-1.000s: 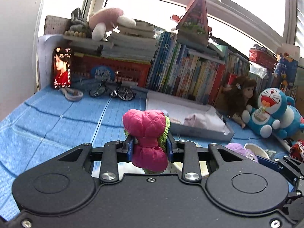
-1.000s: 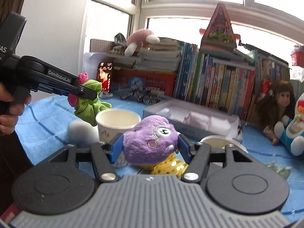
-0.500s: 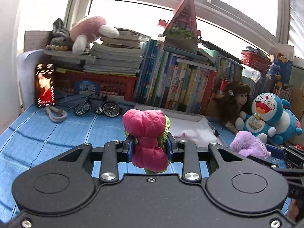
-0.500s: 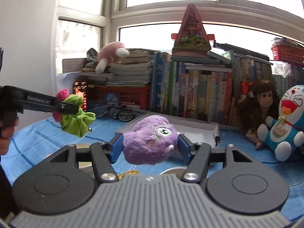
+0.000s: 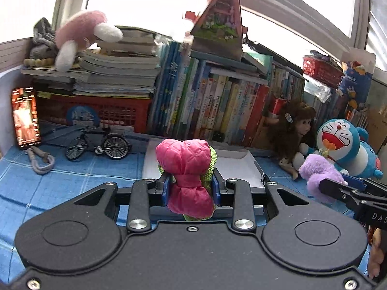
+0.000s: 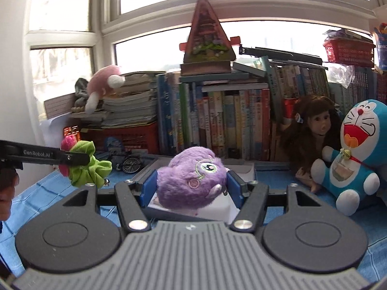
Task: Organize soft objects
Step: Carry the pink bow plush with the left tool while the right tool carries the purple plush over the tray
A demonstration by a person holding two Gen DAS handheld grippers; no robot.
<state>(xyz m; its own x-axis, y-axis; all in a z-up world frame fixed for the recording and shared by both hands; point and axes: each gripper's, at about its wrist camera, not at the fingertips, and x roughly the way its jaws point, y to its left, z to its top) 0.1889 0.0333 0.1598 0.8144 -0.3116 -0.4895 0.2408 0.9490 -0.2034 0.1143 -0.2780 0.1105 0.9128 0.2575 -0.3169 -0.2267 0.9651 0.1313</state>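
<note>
My left gripper [image 5: 192, 188] is shut on a pink and green stuffed toy [image 5: 186, 169], held in the air in front of a white open box [image 5: 241, 169]. In the right wrist view the same toy [image 6: 82, 166] hangs from the left gripper's fingers at the far left. My right gripper [image 6: 191, 188] is shut on a purple plush with an embroidered eye [image 6: 191, 181], just above the white box [image 6: 217, 207]. The left wrist view shows that purple plush [image 5: 319, 176] at the right, in the right gripper's fingers.
The blue cloth-covered table [image 5: 72, 176] backs onto a row of books [image 5: 217, 111] and a red basket [image 5: 96, 111]. A model bicycle [image 5: 99, 142], a lit phone [image 5: 25, 118], a brown-haired doll [image 6: 314, 130] and a blue cat plush [image 6: 355, 154] stand along the back.
Both grippers rose and moved forward toward the books with their toys still held. The paper cups seen below earlier have dropped out of view, and the white box now lies right under the toys.
</note>
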